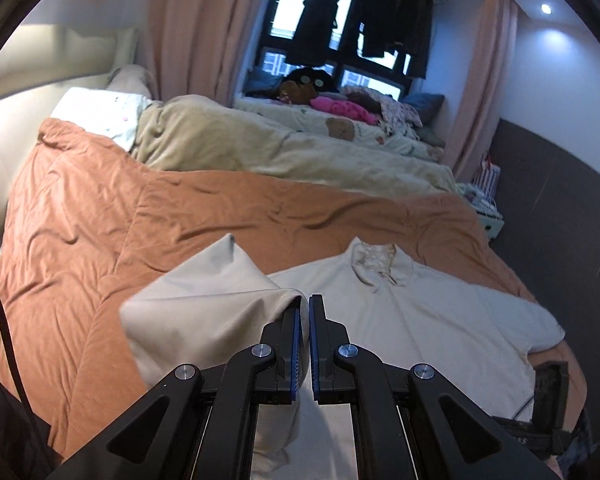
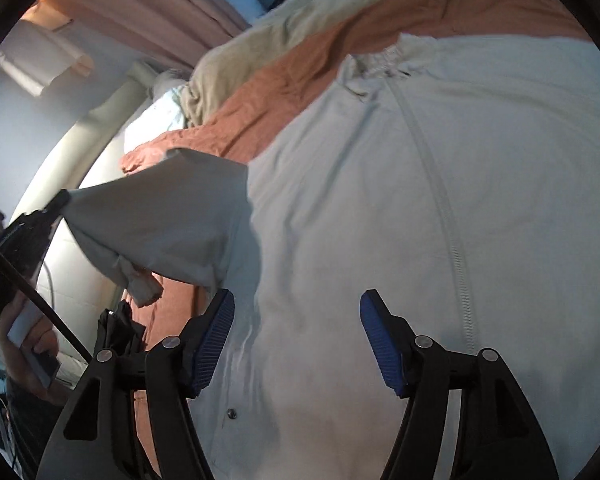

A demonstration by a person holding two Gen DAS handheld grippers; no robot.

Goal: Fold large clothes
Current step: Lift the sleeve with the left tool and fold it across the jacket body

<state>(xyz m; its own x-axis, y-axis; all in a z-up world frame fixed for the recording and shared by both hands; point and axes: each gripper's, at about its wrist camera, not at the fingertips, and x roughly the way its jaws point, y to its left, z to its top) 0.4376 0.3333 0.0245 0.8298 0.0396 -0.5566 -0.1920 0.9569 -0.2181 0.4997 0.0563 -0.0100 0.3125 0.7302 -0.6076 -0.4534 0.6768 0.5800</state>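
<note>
A large cream zip-front jacket [image 1: 420, 320] lies spread on the orange bedspread [image 1: 140, 220], collar toward the window. My left gripper [image 1: 305, 312] is shut on the jacket's left sleeve [image 1: 204, 300] and holds it lifted above the bed. In the right wrist view the lifted sleeve [image 2: 160, 220] hangs from the left gripper [image 2: 58, 202] at the left. My right gripper [image 2: 296, 312] is open and empty, just above the jacket's body [image 2: 380, 200] left of the zip [image 2: 456, 248].
A beige duvet [image 1: 240, 140] and a white pillow [image 1: 100, 112] lie beyond the orange bedspread. Toys and cushions sit on the window seat [image 1: 340, 104]. A bedside unit [image 1: 488, 208] stands at the right. A dark wall [image 1: 560, 200] runs along the right.
</note>
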